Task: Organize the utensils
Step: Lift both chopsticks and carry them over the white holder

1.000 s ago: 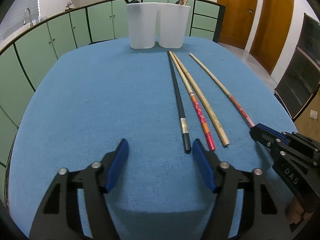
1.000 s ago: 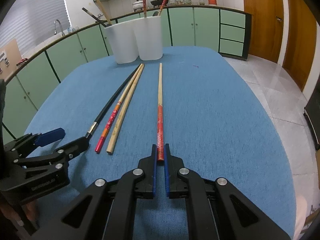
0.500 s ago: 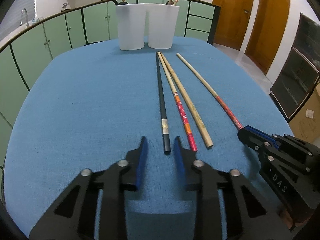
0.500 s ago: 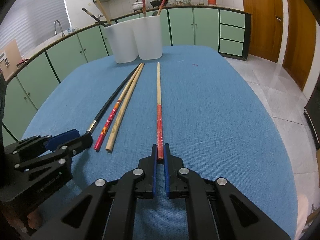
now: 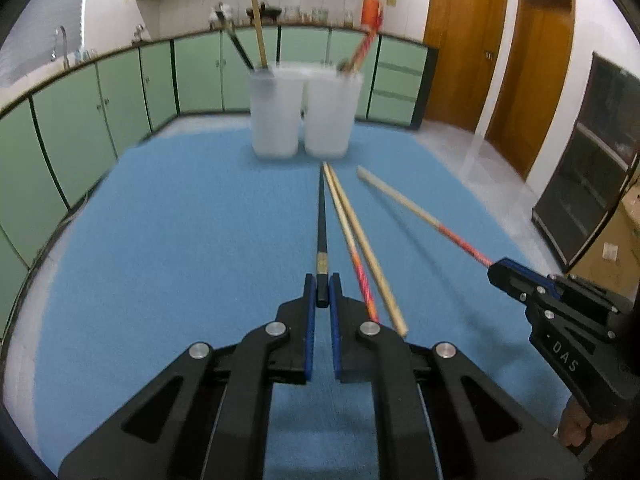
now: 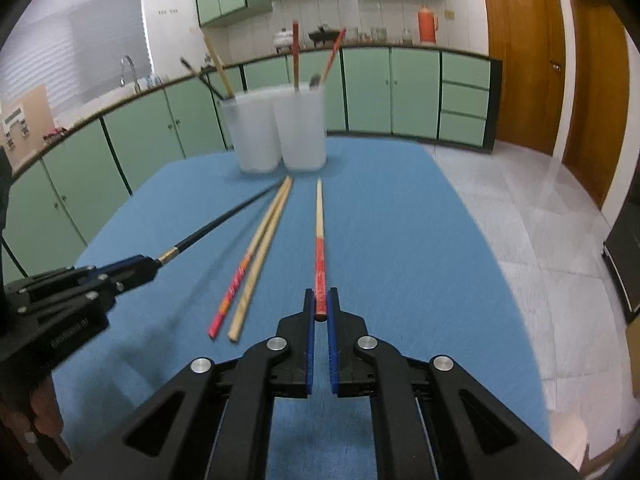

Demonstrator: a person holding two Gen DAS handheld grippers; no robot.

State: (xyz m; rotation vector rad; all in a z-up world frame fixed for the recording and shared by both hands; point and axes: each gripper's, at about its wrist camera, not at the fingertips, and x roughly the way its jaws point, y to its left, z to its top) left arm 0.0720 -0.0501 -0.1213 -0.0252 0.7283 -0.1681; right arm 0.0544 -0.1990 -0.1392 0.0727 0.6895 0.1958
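My left claw (image 5: 322, 294) clamped on black chopstick (image 5: 321, 216), my right claw (image 6: 321, 305) clamped on red-ended chopstick (image 6: 319, 236), its body marked "DAS", blue desk (image 5: 168, 220) beneath.

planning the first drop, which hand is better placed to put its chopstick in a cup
Right, slightly, though both tongs hold a chopstick. The right tongs grip the red-handled chopstick, pointing toward the right white cup, which holds red ones.
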